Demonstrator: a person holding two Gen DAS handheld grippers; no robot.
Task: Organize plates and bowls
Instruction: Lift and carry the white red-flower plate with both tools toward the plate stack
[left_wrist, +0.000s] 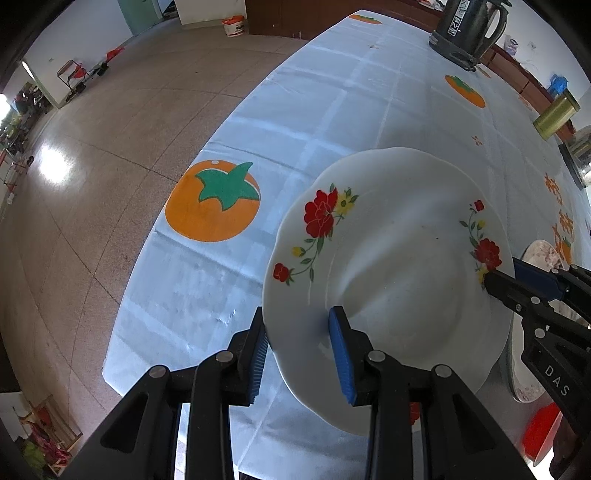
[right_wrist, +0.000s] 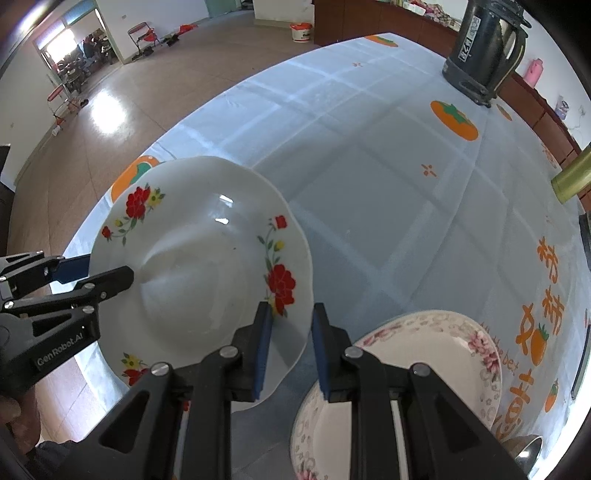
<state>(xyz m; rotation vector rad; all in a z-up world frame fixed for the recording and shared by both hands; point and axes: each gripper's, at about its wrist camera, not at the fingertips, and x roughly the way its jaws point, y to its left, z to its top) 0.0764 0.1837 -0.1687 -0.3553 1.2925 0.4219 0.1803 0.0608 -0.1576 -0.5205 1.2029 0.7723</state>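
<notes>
While both grippers clamp opposite rims of the empty red-flowered plate (left_wrist: 399, 258), the left gripper (left_wrist: 299, 354) and right gripper (right_wrist: 290, 350) hold it tilted above the tablecloth (left_wrist: 332, 118), just beside an empty pink-flowered bowl (right_wrist: 443, 354), jaws narrow

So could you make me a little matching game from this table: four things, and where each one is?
Things:
1. red-flower plate
2. pink-flower plate
3. dark kettle
4. gold tin

Places:
A. standing at the far end of the table
B. at the right edge of both views
C. rim gripped by the left gripper and the right gripper
D. lying just right of the right gripper's fingers

Pairs: 1-C, 2-D, 3-A, 4-B
</notes>
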